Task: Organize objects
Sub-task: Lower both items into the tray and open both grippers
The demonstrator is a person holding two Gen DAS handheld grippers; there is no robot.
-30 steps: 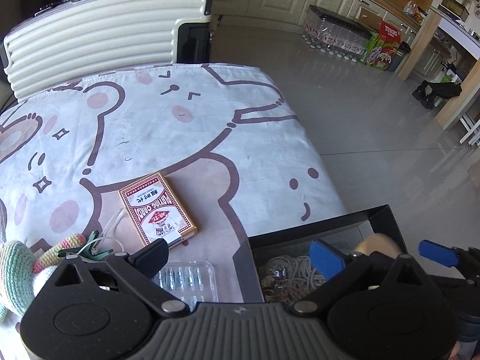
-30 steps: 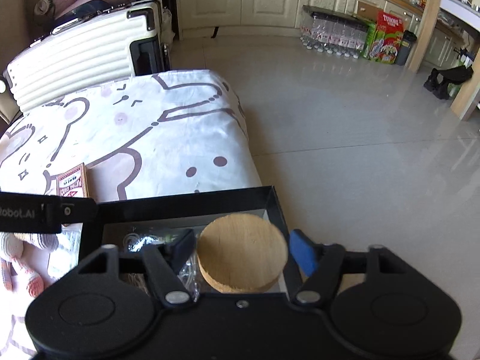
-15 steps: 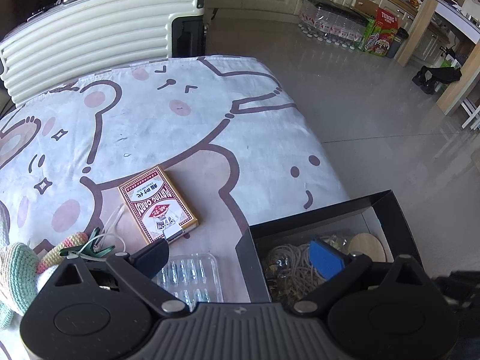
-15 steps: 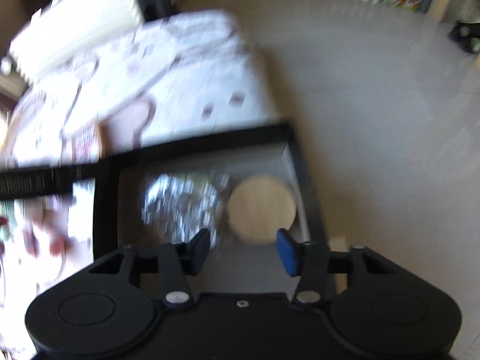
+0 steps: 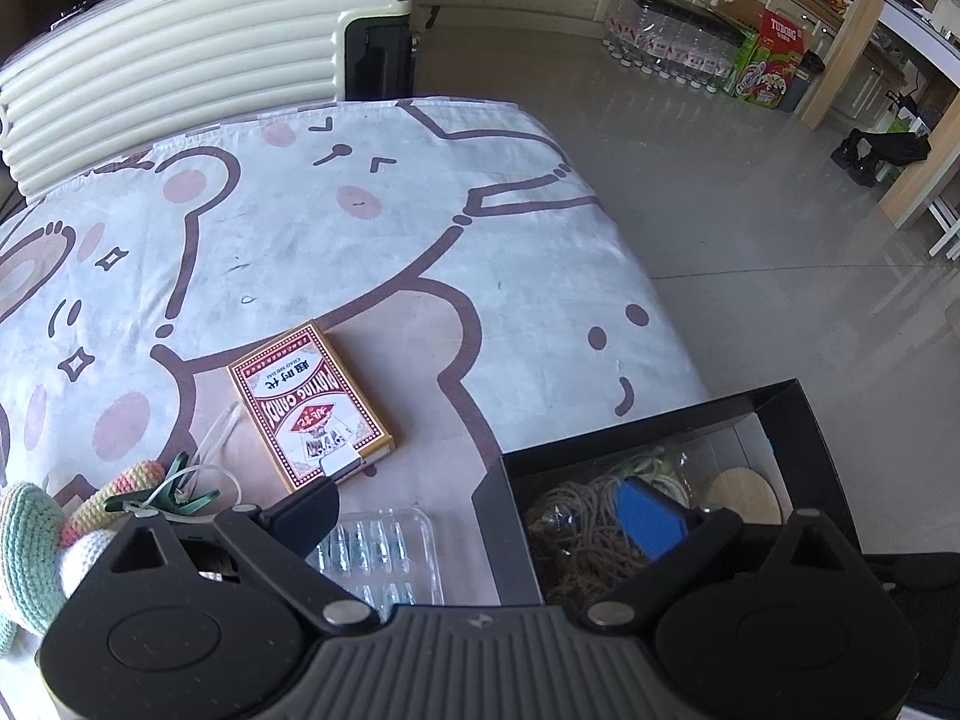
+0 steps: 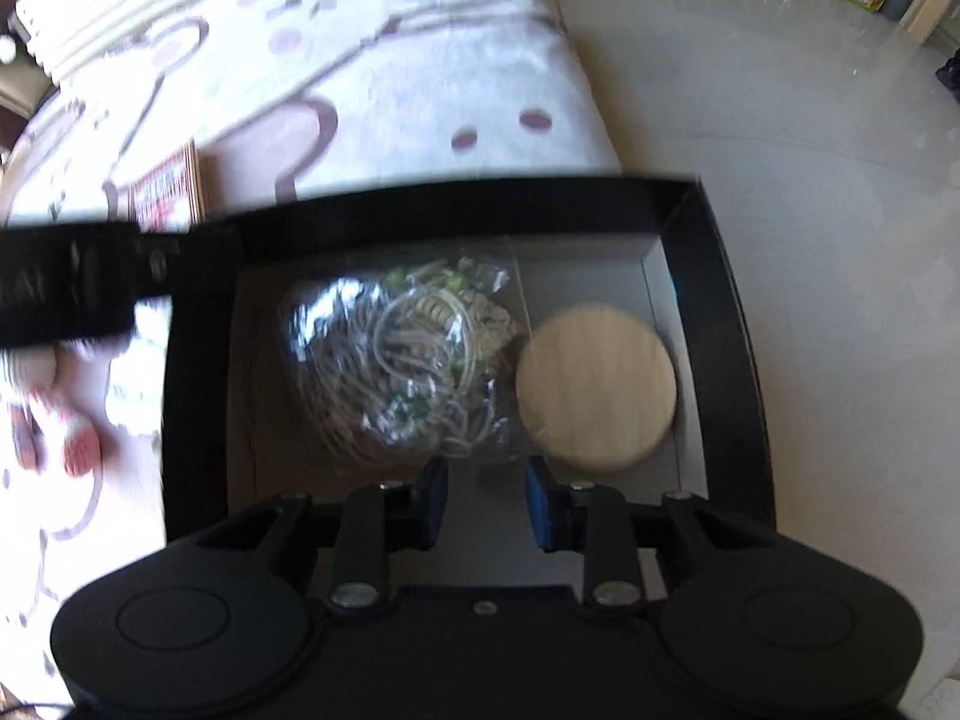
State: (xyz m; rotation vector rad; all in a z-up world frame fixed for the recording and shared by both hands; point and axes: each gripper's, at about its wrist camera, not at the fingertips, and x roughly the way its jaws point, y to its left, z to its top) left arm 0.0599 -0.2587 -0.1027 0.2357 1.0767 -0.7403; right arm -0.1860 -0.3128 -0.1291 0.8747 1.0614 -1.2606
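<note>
Closing empty, my right claw [image 6: 486, 501] has just dropped the wooden disc [image 6: 596, 381] inside the black box [image 6: 729, 324], beside the bagged cord [image 6: 408, 360]; my left claw [image 5: 480, 510] hangs open.

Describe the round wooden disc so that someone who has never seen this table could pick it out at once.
Find the black box at the edge of the bear-print tablecloth. Inside lies a clear bag of tangled cord, with the round wooden disc flat on the bottom beside it. It is the only smooth, pale, solid piece in there.
</note>
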